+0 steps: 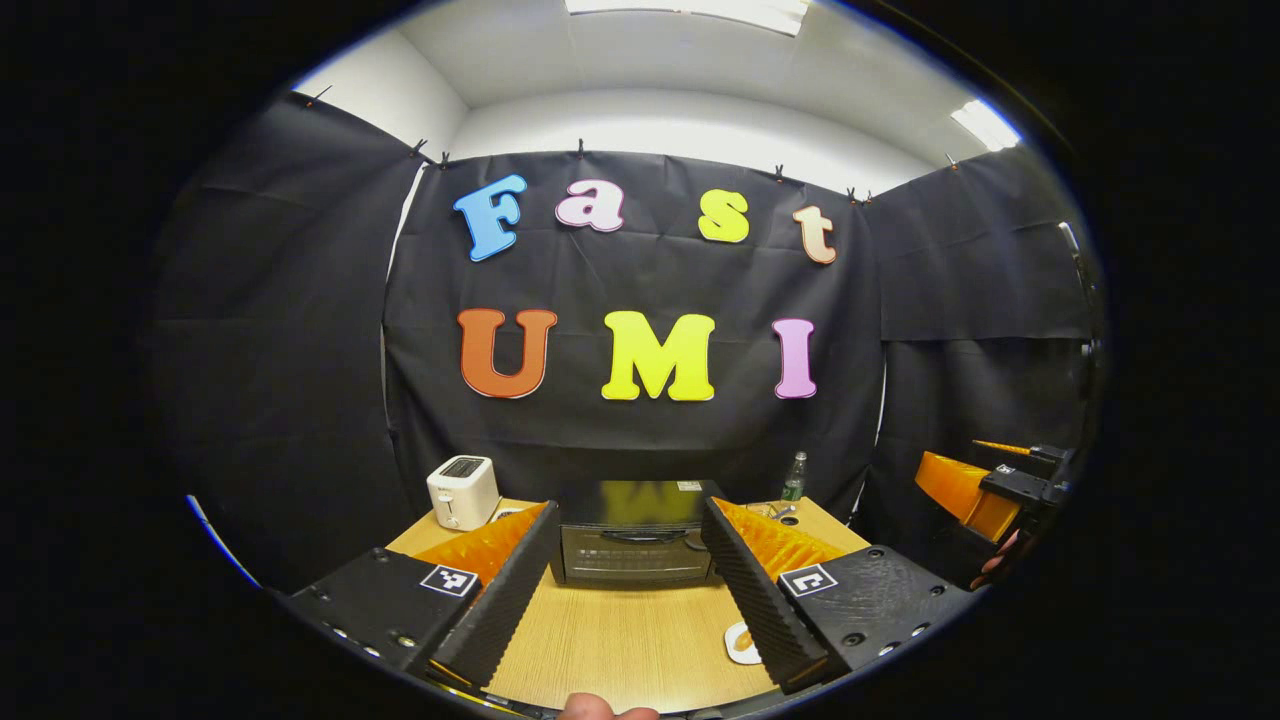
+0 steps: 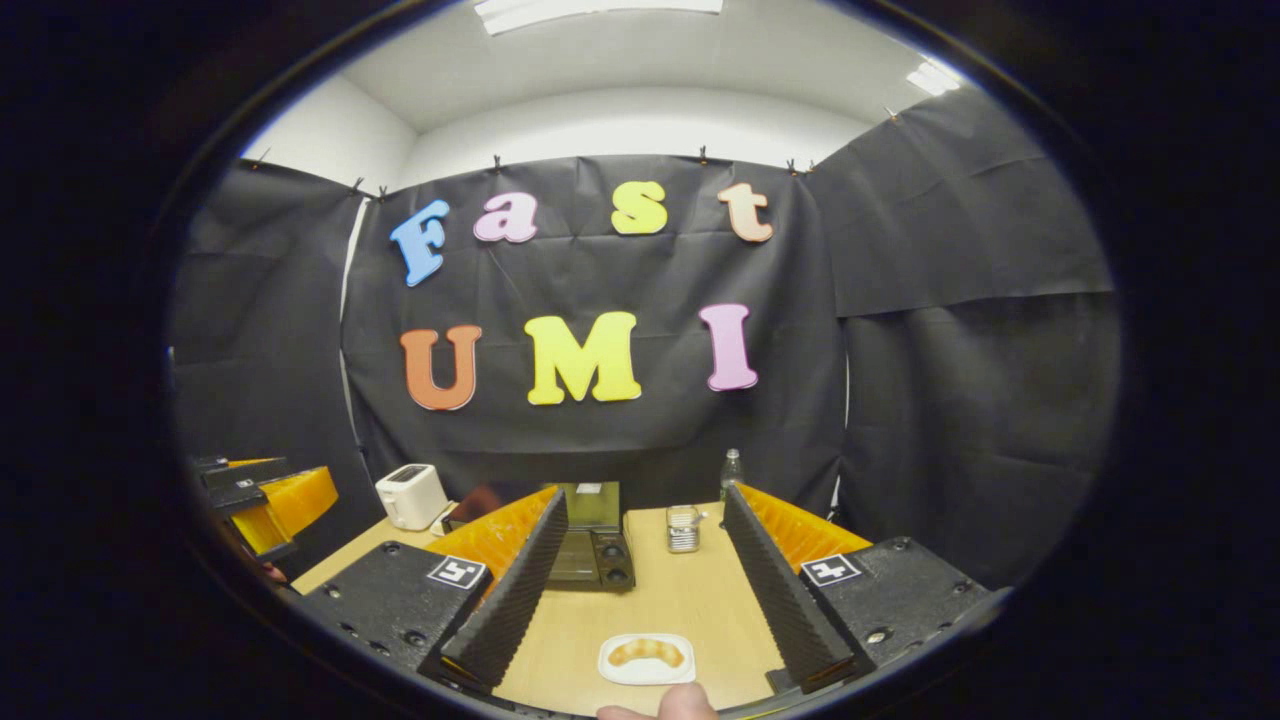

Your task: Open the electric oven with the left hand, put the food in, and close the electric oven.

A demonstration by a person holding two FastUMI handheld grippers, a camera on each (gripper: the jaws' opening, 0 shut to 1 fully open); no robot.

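Electric oven (image 1: pixel 636 545) sits closed between the left gripper's (image 1: pixel 628 590) spread fingers.

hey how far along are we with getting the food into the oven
Nothing is done yet. The electric oven has its door shut, and the food sits on its plate on the table. Left gripper and right gripper are open, holding nothing. Opening, loading and closing all remain.
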